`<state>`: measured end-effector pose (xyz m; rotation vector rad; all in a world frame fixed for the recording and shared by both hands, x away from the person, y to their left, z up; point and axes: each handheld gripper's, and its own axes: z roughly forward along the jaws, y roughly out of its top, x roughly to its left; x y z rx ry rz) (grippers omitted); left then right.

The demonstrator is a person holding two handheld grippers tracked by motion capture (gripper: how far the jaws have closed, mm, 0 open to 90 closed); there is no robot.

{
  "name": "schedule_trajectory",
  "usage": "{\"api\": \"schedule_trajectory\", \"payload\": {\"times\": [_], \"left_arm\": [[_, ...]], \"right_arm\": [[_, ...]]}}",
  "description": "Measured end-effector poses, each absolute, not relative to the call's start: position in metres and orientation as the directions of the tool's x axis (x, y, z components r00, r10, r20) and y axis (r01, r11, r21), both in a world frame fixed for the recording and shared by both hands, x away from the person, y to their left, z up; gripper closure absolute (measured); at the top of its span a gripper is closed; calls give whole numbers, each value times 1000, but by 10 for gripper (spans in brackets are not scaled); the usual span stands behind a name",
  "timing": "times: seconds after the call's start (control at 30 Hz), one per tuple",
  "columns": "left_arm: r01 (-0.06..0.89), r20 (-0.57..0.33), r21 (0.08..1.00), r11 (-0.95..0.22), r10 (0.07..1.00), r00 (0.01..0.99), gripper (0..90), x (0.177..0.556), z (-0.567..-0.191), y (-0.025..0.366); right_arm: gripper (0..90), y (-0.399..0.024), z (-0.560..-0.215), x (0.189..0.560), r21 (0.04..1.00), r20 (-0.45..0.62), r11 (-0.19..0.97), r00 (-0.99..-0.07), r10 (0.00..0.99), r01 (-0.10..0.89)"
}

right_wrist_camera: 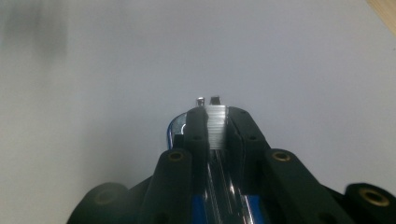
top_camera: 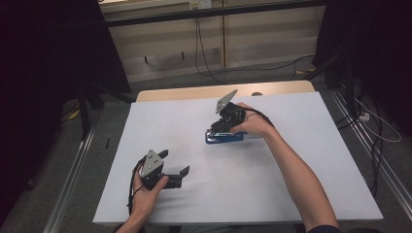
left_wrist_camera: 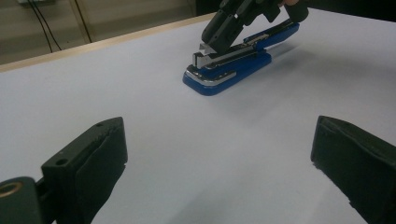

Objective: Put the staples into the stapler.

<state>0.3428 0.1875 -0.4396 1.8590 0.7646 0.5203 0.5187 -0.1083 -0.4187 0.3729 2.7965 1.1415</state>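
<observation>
A blue stapler (top_camera: 224,138) lies on the white table top (top_camera: 301,160), right of the middle, with its blue lid tipped back off the metal channel (left_wrist_camera: 219,58). My right gripper (top_camera: 214,128) comes down on the stapler's front end from above. Its jaws are shut on a silvery ridged strip of staples (right_wrist_camera: 216,125) that sits over the channel. The stapler's blue base (right_wrist_camera: 173,129) peeks out left of the right gripper (right_wrist_camera: 216,113). My left gripper (top_camera: 176,162) rests near the front left, well clear of the stapler (left_wrist_camera: 226,71). The left gripper (left_wrist_camera: 219,144) is open with nothing between its jaws.
The far edge of the table shows a wooden strip (top_camera: 194,92). Cables (top_camera: 201,53) run over the floor behind the table, and metal rails (top_camera: 369,145) flank it. The person's right forearm (top_camera: 296,174) crosses the table's right half.
</observation>
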Motion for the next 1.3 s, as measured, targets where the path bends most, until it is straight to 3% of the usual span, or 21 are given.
{"api": "schedule_trajectory", "payload": {"times": [1.3], "left_arm": [[272,14,919,-287,711,703,38,343,-440,188]], "right_arm": [[793,-104,-419,522,677,-35,726,-980,194,120]]}}
